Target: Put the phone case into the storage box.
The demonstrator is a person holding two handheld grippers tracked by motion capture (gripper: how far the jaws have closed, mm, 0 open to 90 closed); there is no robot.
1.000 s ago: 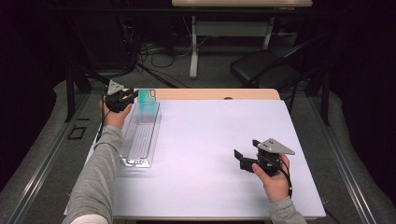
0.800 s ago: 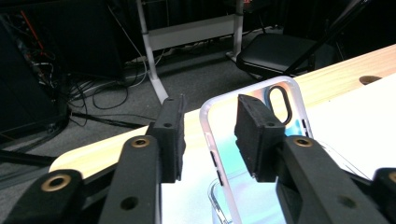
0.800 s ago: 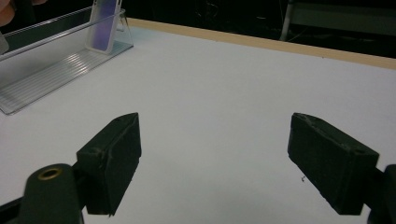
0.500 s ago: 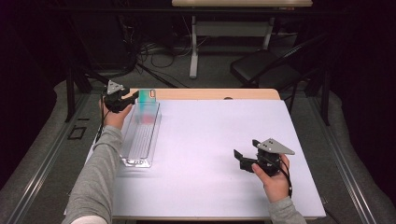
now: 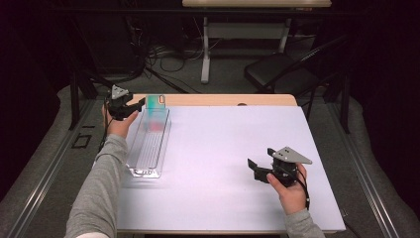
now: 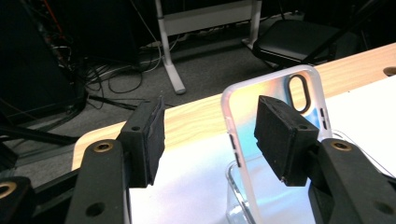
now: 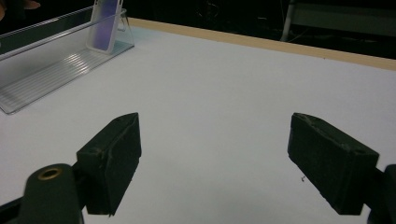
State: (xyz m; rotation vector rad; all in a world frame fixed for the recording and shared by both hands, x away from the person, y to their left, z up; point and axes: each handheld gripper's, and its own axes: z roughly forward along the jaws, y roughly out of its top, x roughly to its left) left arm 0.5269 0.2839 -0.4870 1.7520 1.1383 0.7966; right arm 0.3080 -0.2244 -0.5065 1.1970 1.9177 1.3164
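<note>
Looking down, we see a white sheet covering the table [image 5: 223,163], whose wooden far edge stays bare. Beyond the table lie a grey floor, tangled cables, a white desk leg and a dark folding chair [image 5: 282,74]; the room behind them is too dark to read. A clear tray [image 5: 148,144] lies along the table's left side, and a translucent phone case [image 6: 275,126] stands upright at the tray's far end. The left gripper [image 5: 130,105], just beside that end, has just been opening its jaws; they stand released, the case rising behind the right-hand one, which hides part of it. The right gripper [image 5: 255,170], well apart from the tray near the table's front right, holds its jaws parted over bare sheet. In the left gripper view, the case's lower part is cut off. In the high view, the case is blurred.
</note>
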